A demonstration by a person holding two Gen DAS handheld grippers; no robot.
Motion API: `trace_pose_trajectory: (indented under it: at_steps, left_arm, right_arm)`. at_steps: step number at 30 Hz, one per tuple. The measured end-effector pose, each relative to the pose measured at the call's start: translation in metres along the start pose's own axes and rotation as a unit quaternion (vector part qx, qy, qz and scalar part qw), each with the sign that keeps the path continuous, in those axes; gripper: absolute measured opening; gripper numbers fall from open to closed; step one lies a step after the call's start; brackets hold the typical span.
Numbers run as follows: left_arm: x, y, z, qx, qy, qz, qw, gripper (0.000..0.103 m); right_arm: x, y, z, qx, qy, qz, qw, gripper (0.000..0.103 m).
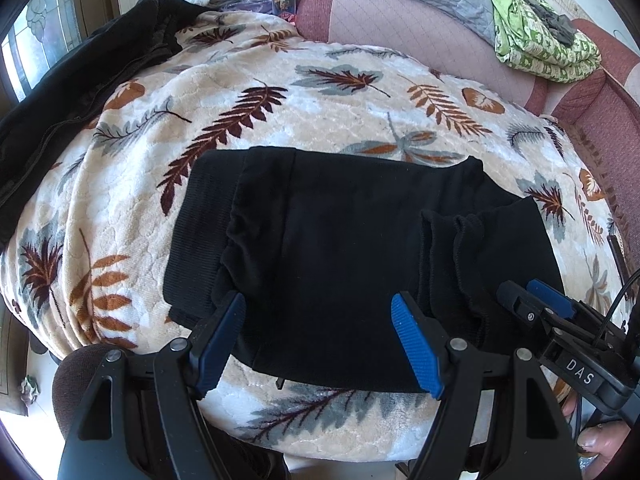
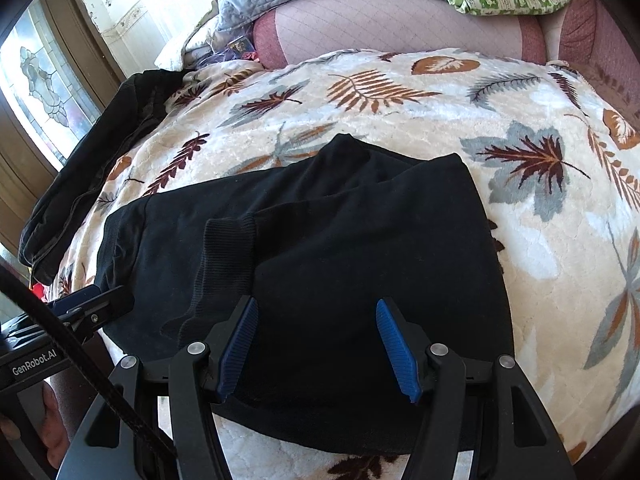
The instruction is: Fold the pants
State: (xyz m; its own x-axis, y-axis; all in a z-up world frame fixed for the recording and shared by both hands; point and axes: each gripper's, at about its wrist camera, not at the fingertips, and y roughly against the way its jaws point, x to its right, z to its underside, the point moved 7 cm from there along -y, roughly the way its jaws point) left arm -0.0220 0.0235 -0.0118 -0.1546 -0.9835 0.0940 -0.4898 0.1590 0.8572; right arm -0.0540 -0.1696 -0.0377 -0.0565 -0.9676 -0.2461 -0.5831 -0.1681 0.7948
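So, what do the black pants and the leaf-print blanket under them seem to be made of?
The black pants look like a soft matte knit, probably cotton jersey: no shine, and the ribbed cuffs show fine parallel ridges. The leaf-print blanket looks like plush fleece, likely synthetic: its pile is fuzzy, with embossed dimples and a faint sheen in the light. Exact fibres cannot be told.

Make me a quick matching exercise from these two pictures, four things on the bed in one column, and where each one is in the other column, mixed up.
Things:
1. pants
2. jacket
3. green quilt
4. leaf blanket

Places:
A. folded up at the far right
B. spread over the bed, under the dark clothes
C. in the middle, folded, in front of both grippers
D. along the left edge, near the window

Pairs: 1-C, 2-D, 3-A, 4-B
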Motion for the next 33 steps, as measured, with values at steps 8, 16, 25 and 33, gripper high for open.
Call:
trace_pose_trajectory:
  at_steps: [8, 16, 25, 33]
  left_arm:
    - [0.002, -0.009, 0.001, -0.011, -0.003, 0.001, 0.9999, 0.075]
    - [0.000, -0.015, 0.002, -0.018, 0.002, 0.003, 0.9998, 0.075]
    - [0.001, -0.012, 0.003, -0.015, -0.001, 0.002, 0.9999, 0.075]
    - [0.000, -0.003, 0.004, -0.004, 0.005, 0.002, 1.0000, 0.075]
  right_arm:
    - [0.002, -0.006, -0.001, -0.002, 0.001, -0.002, 1.000, 0.070]
    - [0.001, -0.011, -0.002, -0.001, 0.010, 0.001, 1.000, 0.074]
    - [0.000, -0.011, 0.000, 0.000, 0.018, 0.007, 1.000, 0.075]
    - [0.001, -0.006, 0.003, -0.004, 0.011, 0.008, 1.000, 0.075]
